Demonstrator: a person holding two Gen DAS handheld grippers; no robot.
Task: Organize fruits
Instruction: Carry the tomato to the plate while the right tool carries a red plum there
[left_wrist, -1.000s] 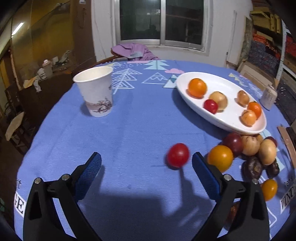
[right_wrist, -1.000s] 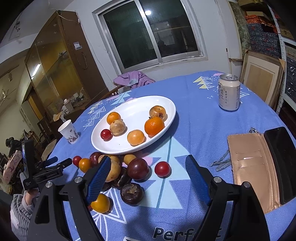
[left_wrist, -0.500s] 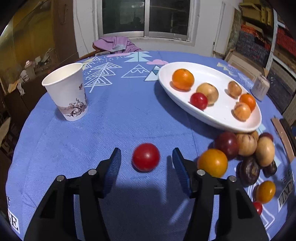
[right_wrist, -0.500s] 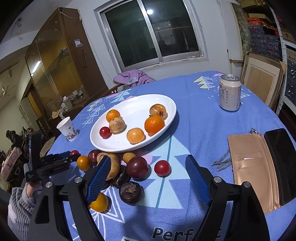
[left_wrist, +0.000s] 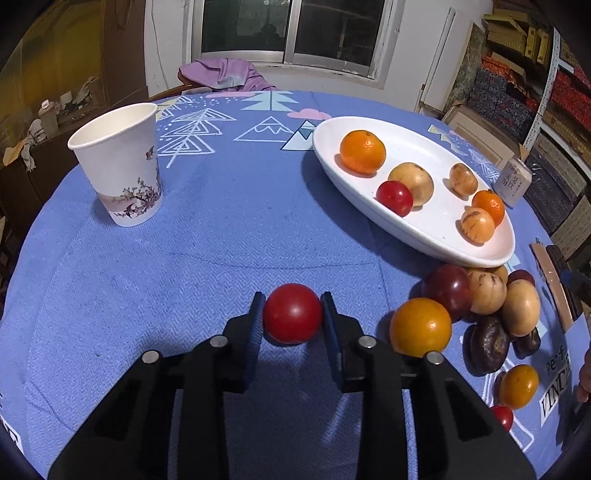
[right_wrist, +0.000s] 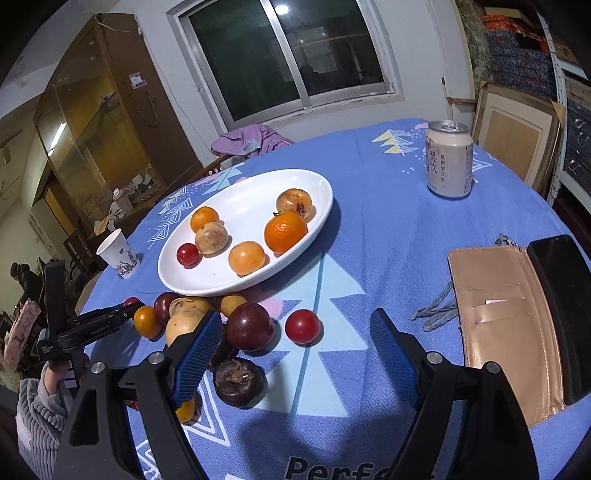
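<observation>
A small red tomato (left_wrist: 291, 314) sits on the blue tablecloth between the blue pads of my left gripper (left_wrist: 291, 306), whose jaws are closing tight, both pads pressing its sides. In the right wrist view that gripper (right_wrist: 135, 306) shows at far left with the tomato (right_wrist: 130, 301) mostly hidden. The white oval plate (left_wrist: 354, 184) holds oranges, tan fruits and one red tomato. Loose fruit (left_wrist: 480, 295) is piled below its rim. My right gripper (right_wrist: 295, 319) hovers open over another red tomato (right_wrist: 303, 326) beside a dark plum (right_wrist: 249, 326).
A paper cup (left_wrist: 122, 166) stands at the left of the table. A drink can (right_wrist: 448, 162) stands at the back right, a tan wallet (right_wrist: 506, 321) and a black phone (right_wrist: 561, 306) at the right edge. A sleeved hand (right_wrist: 40, 402) holds the left gripper.
The left gripper moved in around the red tomato and its jaws went from wide apart to clamped on it. The right gripper stayed where it was, open.
</observation>
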